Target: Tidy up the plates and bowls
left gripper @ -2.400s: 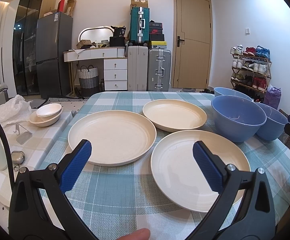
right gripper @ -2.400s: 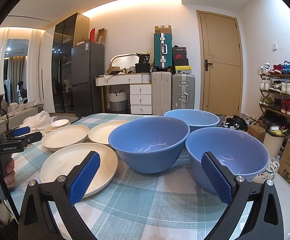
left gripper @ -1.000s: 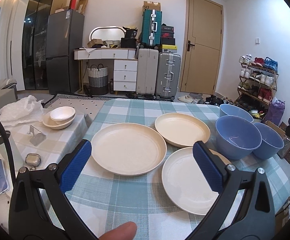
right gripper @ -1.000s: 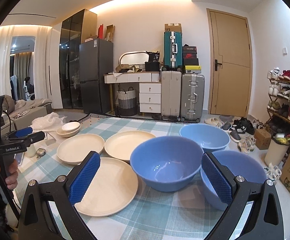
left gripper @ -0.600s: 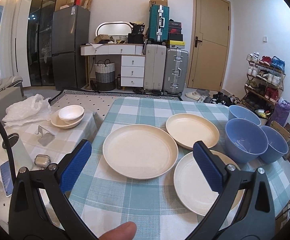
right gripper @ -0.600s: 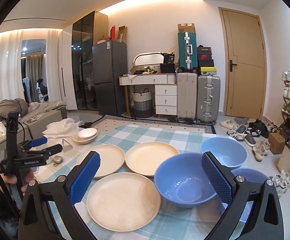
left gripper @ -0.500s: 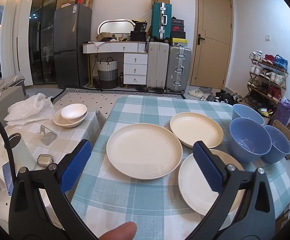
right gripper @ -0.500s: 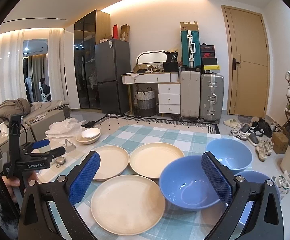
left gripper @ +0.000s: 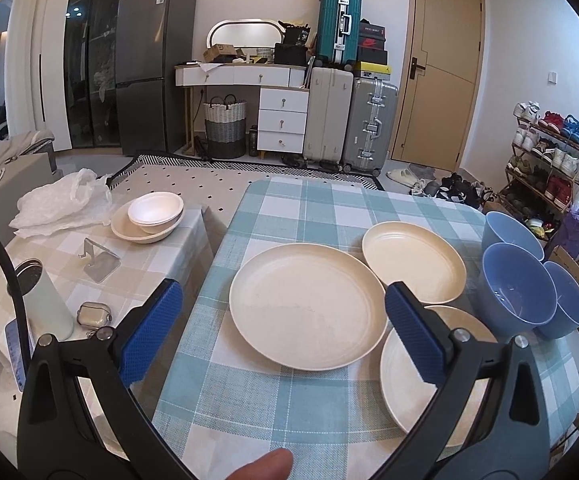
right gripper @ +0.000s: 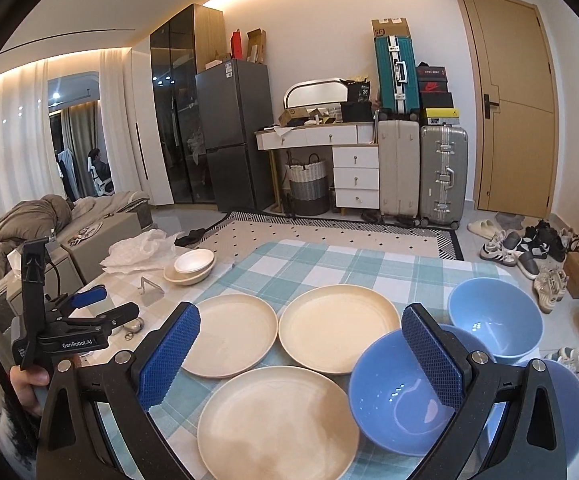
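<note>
Three cream plates lie on the checked table [left gripper: 329, 208]: a large plate [left gripper: 307, 304] in the middle, a smaller plate [left gripper: 413, 266] behind it, and a near plate [left gripper: 417, 372] at the right. Three blue bowls cluster at the right edge: a far bowl [left gripper: 509, 230], a middle bowl [left gripper: 517, 294] and a right bowl [left gripper: 569, 304]. My left gripper [left gripper: 283, 336] hangs open above the near side of the table with nothing in it. Open too, my right gripper [right gripper: 299, 354] holds nothing above the near plate [right gripper: 277, 420] and middle bowl [right gripper: 397, 392].
A lower side table [left gripper: 149, 264] to the left carries stacked white bowls [left gripper: 151, 218], a plastic bag [left gripper: 59, 204], a cup [left gripper: 45, 300], a phone stand [left gripper: 97, 260] and an earbud case [left gripper: 93, 314]. Suitcases [left gripper: 349, 120], a dresser [left gripper: 249, 80] and a shoe rack [left gripper: 545, 156] stand beyond.
Both grippers have risen and drawn back from the table, so plates and bowls look smaller and lower. Both stay open. Nothing on the table has moved.
</note>
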Tool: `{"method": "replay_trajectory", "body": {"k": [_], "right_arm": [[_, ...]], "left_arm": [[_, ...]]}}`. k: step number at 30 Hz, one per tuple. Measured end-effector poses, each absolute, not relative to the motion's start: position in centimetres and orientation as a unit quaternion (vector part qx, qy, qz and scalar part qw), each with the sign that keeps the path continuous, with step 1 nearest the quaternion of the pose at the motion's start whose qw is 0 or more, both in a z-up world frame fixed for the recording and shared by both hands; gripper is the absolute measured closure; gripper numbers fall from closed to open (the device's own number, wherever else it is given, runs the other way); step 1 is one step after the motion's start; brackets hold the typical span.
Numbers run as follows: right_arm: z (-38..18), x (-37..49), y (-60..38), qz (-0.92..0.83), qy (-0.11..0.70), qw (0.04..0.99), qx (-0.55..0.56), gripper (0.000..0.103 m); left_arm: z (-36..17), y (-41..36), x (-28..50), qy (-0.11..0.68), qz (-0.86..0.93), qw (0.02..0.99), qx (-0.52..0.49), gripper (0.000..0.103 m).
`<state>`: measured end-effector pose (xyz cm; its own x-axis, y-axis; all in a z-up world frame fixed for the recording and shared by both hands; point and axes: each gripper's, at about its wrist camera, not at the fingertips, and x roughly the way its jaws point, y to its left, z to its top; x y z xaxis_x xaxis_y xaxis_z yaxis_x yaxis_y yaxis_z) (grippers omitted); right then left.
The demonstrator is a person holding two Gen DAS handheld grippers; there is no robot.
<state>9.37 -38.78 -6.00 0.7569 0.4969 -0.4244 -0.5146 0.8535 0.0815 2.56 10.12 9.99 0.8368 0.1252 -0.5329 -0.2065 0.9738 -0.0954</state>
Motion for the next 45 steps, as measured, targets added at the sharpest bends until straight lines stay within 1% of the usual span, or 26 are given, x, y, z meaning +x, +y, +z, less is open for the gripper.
{"method": "replay_trajectory", "body": {"k": [6, 14, 19, 28, 34, 36, 37, 38, 39, 41, 43, 45], "right_arm": [[-7.5, 12.2, -37.3, 0.28, 0.257, 0.925, -0.004, 0.0], [-9.3, 14.5, -34.8, 0.294, 0.277, 0.915, -0.009, 0.0], [-10.6, 15.8, -33.5, 0.295, 0.289, 0.911, -0.013, 0.0], [-13.0, 17.7, -30.9, 0.304, 0.321, 0.897, -0.021, 0.0], [-14.6, 19.0, -29.6, 0.31, 0.342, 0.887, -0.019, 0.0], [-15.0, 19.4, -29.4, 0.312, 0.35, 0.883, -0.018, 0.001], [-15.5, 19.7, -29.1, 0.312, 0.357, 0.88, -0.019, 0.001], [-15.7, 19.9, -28.9, 0.313, 0.36, 0.879, -0.018, 0.002], [-16.0, 20.1, -28.7, 0.316, 0.365, 0.876, -0.018, 0.005], [-16.7, 20.6, -28.2, 0.317, 0.374, 0.871, -0.022, 0.012], [-17.4, 21.0, -27.6, 0.319, 0.384, 0.866, -0.027, 0.021], [-18.1, 21.3, -27.1, 0.319, 0.391, 0.863, -0.031, 0.025]], "left_arm": [[9.2, 11.4, 4.5, 0.281, 0.079, 0.953, -0.082, 0.002], [7.7, 13.2, 6.7, 0.302, 0.073, 0.946, -0.091, 0.003], [6.7, 14.0, 7.8, 0.31, 0.072, 0.943, -0.092, 0.006], [4.9, 15.8, 9.8, 0.328, 0.071, 0.936, -0.101, 0.013], [3.5, 16.4, 11.2, 0.345, 0.074, 0.931, -0.093, 0.02], [3.1, 16.6, 11.6, 0.35, 0.071, 0.929, -0.093, 0.025], [2.7, 16.7, 11.8, 0.353, 0.07, 0.928, -0.094, 0.025], [2.5, 16.7, 12.0, 0.355, 0.07, 0.927, -0.094, 0.026], [2.3, 16.7, 12.2, 0.357, 0.069, 0.927, -0.095, 0.026], [1.9, 16.9, 12.5, 0.36, 0.067, 0.926, -0.097, 0.026], [1.5, 17.0, 12.7, 0.363, 0.066, 0.924, -0.098, 0.027], [1.1, 17.2, 13.0, 0.368, 0.065, 0.922, -0.1, 0.027]]}}
